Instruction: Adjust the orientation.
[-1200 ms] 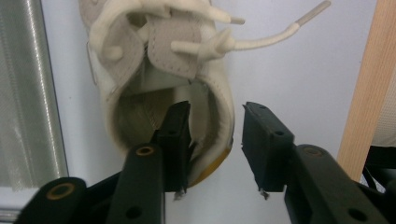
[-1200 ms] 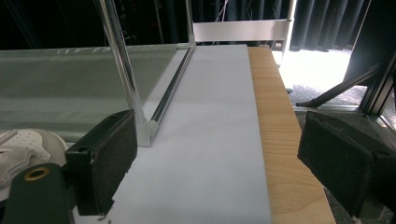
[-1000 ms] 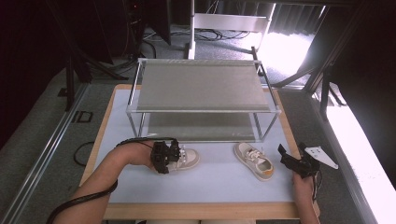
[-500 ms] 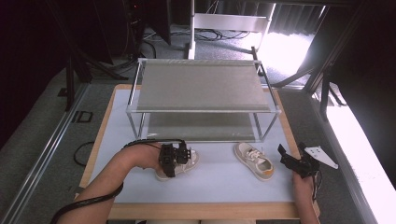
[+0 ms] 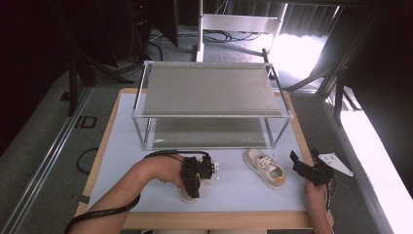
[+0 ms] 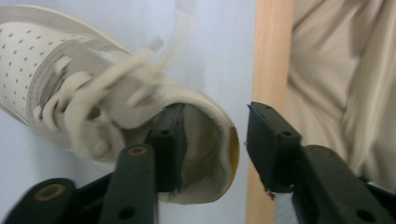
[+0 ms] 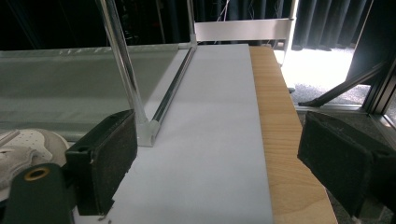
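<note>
Partly hidden under the left gripper (image 5: 195, 176), the shoe (image 6: 84, 93) sits between just-opened fingers; right fingers spread.

I can read no text, label, brand mark, number or sign from here: nothing legible on either shoe (image 5: 264, 167), the wire shelf (image 5: 211, 89), or the bench (image 5: 292, 218) edge.

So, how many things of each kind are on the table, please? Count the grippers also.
Shoes: 2, one at the left gripper, one nearer the right gripper
Shelf racks: 1
Grippers: 2, left gripper, right gripper
Total: 5
</note>
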